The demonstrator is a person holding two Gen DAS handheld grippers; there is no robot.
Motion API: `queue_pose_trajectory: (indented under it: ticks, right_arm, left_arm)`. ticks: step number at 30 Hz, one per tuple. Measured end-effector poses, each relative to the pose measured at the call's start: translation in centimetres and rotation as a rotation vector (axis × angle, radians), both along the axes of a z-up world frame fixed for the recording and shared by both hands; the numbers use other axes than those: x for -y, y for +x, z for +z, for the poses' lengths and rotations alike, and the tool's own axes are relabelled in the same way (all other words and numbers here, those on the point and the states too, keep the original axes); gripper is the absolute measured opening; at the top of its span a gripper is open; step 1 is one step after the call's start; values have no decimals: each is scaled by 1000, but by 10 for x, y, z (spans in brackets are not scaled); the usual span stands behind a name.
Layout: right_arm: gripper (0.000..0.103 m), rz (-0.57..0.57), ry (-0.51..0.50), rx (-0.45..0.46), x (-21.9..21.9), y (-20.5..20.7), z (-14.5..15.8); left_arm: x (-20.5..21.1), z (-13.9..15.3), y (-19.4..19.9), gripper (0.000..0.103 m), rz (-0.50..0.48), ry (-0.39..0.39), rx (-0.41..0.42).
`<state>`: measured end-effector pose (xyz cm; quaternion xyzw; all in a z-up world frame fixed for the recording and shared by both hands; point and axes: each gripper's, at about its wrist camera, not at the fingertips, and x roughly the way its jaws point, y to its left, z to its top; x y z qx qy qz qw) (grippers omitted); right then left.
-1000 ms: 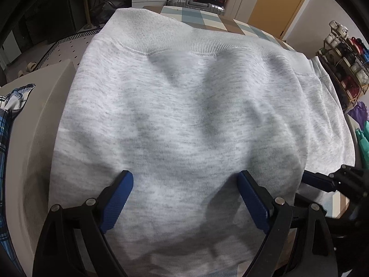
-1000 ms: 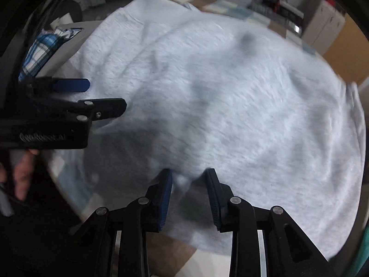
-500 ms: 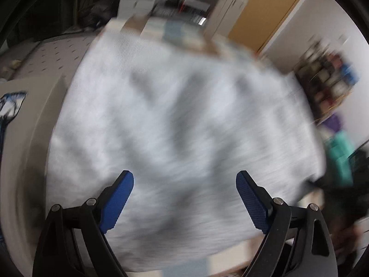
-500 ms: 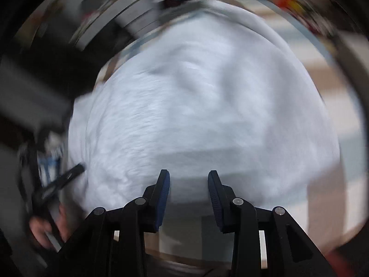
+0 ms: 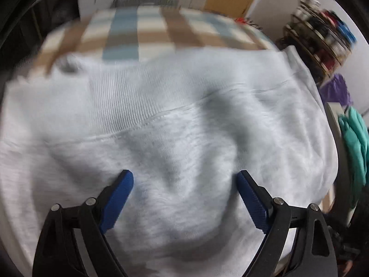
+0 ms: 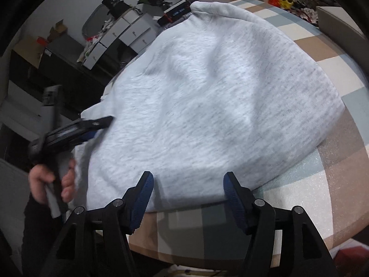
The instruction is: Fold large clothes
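Left wrist view: left claw (image 5: 184, 198) released, blue-padded fingers (image 5: 118, 197) spread wide above pale grey fleece sweatshirt (image 5: 175, 138), nothing clamped between them. Sweatshirt spread over counter covered in a blue, tan and white checked cloth (image 5: 147, 32); ribbed hem band (image 5: 120, 101) running across the upper part of the garment, creased folds in the middle. Wooden rack of cluttered items (image 5: 322, 32) at far right. Picture somewhat blurred.

Right wrist view: right claw (image 6: 188, 196) with jaws opening, nothing pinched; near edge of the sweatshirt (image 6: 207, 92) lying between and just beyond the blue pads (image 6: 144, 198). Garment bunched in a rounded heap on the checked counter (image 6: 334, 203), ribbed cuff (image 6: 203, 13) at far end. Left claw (image 6: 92, 127) at left edge of garment, gripped by a hand (image 6: 48, 184); white drawer units (image 6: 120, 37) behind.
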<state>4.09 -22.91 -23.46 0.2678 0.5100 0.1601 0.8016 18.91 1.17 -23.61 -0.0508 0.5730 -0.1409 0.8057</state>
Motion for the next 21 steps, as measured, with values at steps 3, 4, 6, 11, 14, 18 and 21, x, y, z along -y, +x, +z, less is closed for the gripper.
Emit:
queue_pose_trajectory:
  ticks: [3, 4, 6, 11, 14, 18, 21]
  right_arm:
    - [65, -39, 85, -32, 10, 3, -5]
    - [66, -41, 94, -33, 12, 1, -5]
    - [67, -36, 100, -20, 13, -1, -3]
    - [69, -38, 125, 0, 10, 2, 3]
    - [70, -30, 138, 10, 5, 6, 4]
    - [71, -14, 114, 4, 1, 10, 0]
    - [71, -17, 126, -18, 3, 10, -4]
  left_arm:
    - [3, 1, 4, 96, -23, 16, -54]
    - [7, 4, 5, 96, -32, 30, -76]
    - [1, 18, 7, 90, -36, 17, -122]
    - [-55, 62, 15, 89, 95, -19, 4]
    - [-88, 43, 26, 89, 204, 51, -33]
    - [-86, -3, 33, 89, 165, 131, -118]
    - [-72, -6, 31, 92, 130, 189, -83]
